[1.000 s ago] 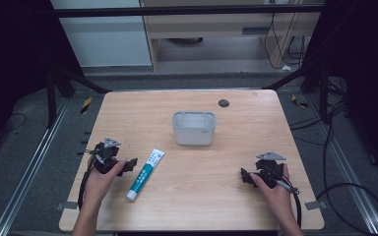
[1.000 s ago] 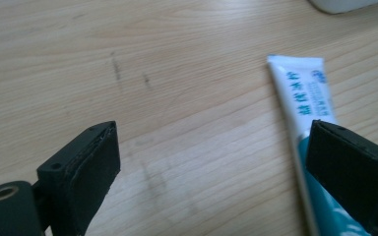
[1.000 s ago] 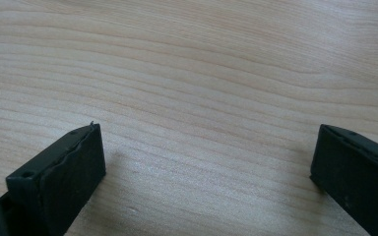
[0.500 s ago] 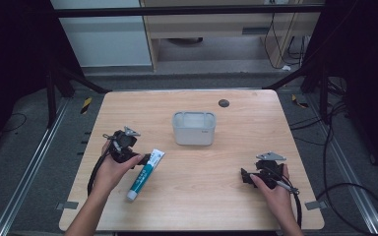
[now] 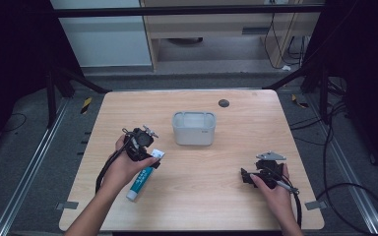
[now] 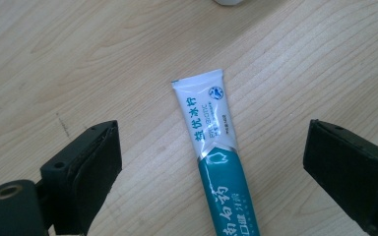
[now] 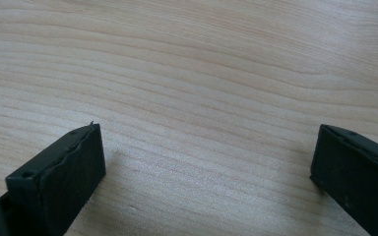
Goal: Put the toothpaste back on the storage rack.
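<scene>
Flat on the counter (image 5: 226, 196) lies the toothpaste tube (image 6: 215, 157), its long axis running from the white crimped end, nearest the grey bin (image 5: 193, 129), back to the cap end toward the person. The left gripper (image 6: 211, 167) hovers over the crimped end with jaws wide apart, straddling the tube: seemingly the approach to a grasp. Next it must descend and close across the width. The right gripper (image 7: 206, 167) rests well apart, jaws open.

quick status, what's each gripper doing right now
Left gripper: open, fingers either side of the toothpaste tube, not gripping it.
Right gripper: open, holding nothing, above bare table.
</scene>
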`<action>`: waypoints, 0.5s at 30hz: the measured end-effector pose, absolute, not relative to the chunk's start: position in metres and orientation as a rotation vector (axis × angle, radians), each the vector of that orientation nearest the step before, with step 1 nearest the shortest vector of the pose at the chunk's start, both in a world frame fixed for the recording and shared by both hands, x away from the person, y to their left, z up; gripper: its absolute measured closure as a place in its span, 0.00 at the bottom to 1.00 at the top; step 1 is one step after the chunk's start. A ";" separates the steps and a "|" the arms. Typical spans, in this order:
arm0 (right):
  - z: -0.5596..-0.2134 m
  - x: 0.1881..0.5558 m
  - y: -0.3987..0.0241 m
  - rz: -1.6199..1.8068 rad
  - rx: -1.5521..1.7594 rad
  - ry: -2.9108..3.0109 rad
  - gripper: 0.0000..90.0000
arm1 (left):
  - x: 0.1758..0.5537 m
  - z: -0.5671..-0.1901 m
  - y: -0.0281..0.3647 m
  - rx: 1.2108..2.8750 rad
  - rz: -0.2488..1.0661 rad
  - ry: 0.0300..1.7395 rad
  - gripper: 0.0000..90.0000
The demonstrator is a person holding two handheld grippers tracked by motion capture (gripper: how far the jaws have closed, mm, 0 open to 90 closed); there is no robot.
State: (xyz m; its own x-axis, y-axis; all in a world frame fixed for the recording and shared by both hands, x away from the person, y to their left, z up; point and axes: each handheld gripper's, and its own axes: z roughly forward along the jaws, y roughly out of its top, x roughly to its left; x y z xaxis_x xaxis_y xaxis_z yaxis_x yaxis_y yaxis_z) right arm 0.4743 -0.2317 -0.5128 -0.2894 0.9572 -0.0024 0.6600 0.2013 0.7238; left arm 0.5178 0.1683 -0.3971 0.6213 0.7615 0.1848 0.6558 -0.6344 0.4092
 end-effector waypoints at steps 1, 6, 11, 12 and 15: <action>-0.513 0.474 -0.232 0.866 1.502 2.026 0.00 | 0.520 -0.398 0.168 2.544 0.500 1.155 0.08; -0.513 0.474 -0.232 0.863 1.500 2.027 0.00 | 0.524 -0.398 0.165 2.549 0.470 1.205 0.08; -0.513 0.474 -0.232 0.865 1.503 2.025 0.00 | 0.526 -0.398 0.164 2.534 0.433 1.241 0.11; -0.513 0.474 -0.232 0.866 1.502 2.025 0.00 | 0.526 -0.398 0.164 2.536 0.432 1.238 0.13; -0.513 0.474 -0.232 0.865 1.503 2.025 0.00 | 0.526 -0.400 0.160 2.556 0.412 1.233 0.15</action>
